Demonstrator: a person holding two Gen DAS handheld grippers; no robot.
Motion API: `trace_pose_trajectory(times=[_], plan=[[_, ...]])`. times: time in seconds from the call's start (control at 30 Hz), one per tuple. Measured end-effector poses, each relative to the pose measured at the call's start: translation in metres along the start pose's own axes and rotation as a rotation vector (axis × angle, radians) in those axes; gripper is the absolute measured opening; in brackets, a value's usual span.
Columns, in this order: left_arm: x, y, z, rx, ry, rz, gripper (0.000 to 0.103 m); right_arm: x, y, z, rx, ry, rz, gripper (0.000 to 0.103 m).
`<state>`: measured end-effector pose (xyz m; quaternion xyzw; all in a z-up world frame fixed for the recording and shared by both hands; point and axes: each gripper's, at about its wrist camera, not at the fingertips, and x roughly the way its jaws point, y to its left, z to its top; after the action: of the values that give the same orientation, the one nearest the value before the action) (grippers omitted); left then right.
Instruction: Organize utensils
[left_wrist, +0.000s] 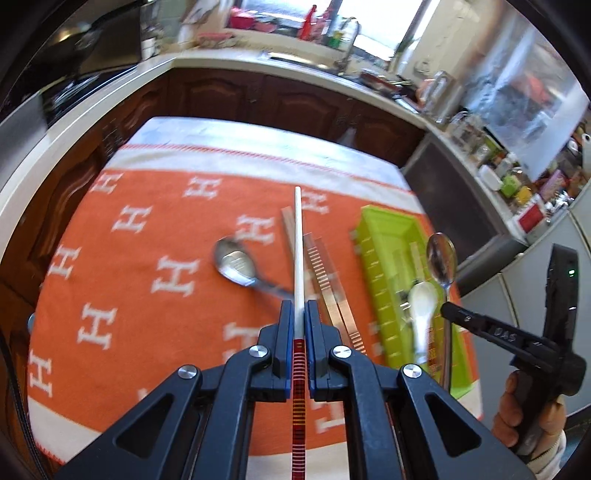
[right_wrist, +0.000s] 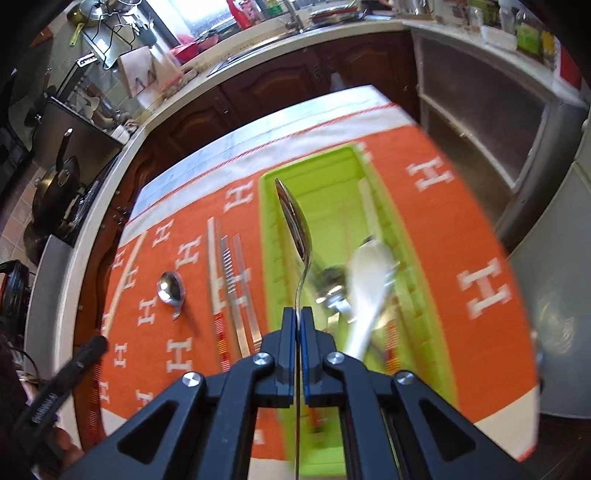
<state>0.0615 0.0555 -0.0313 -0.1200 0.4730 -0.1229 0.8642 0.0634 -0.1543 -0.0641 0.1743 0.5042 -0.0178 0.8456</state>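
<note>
I see a table (left_wrist: 92, 435) under an orange cloth (left_wrist: 147, 229) patterned with white H's, kitchen counters (left_wrist: 229, 61) beyond at twelve o'clock. At three o'clock on the cloth lies a green tray (right_wrist: 325, 166) holding a white spoon (right_wrist: 365, 284) and some metal utensils. A loose spoon (left_wrist: 236, 264) and metal chopsticks (left_wrist: 325, 280) rest on the cloth. My left hand-held gripper (left_wrist: 297, 314) pinches a white chopstick (left_wrist: 298, 240); my right hand-held gripper (right_wrist: 297, 321) pinches a metal spoon (right_wrist: 295, 221) above the tray, both tilted downward.
</note>
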Motion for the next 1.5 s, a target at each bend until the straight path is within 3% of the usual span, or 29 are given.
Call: trace_pose_trajectory(times=[0.17,0.37,0.7,1.0,1.3,1.5], plan=[[0.018,-0.054,0.018,0.044,0.020,-0.054,0.003,-0.006,-0.022,0.018,-0.037,0.008,-0.046,0.002],[0.057,-0.106,0.023,0.075,0.081,-0.086,0.003,0.015,-0.043,0.022,-0.065,0.076,-0.058,0.002],[0.120,-0.138,-0.001,0.104,0.208,-0.076,0.004,0.046,-0.053,0.007,-0.074,0.151,-0.035,0.005],[0.106,-0.119,-0.012,0.147,0.201,-0.008,0.012,0.033,-0.050,0.000,-0.095,0.094,-0.003,0.007],[0.073,-0.066,-0.021,0.132,0.187,0.069,0.018,0.023,-0.040,-0.010,-0.098,0.098,0.005,0.007],[0.054,-0.021,-0.028,0.067,0.177,0.120,0.021,0.014,-0.021,-0.016,-0.122,0.089,0.021,0.007]])
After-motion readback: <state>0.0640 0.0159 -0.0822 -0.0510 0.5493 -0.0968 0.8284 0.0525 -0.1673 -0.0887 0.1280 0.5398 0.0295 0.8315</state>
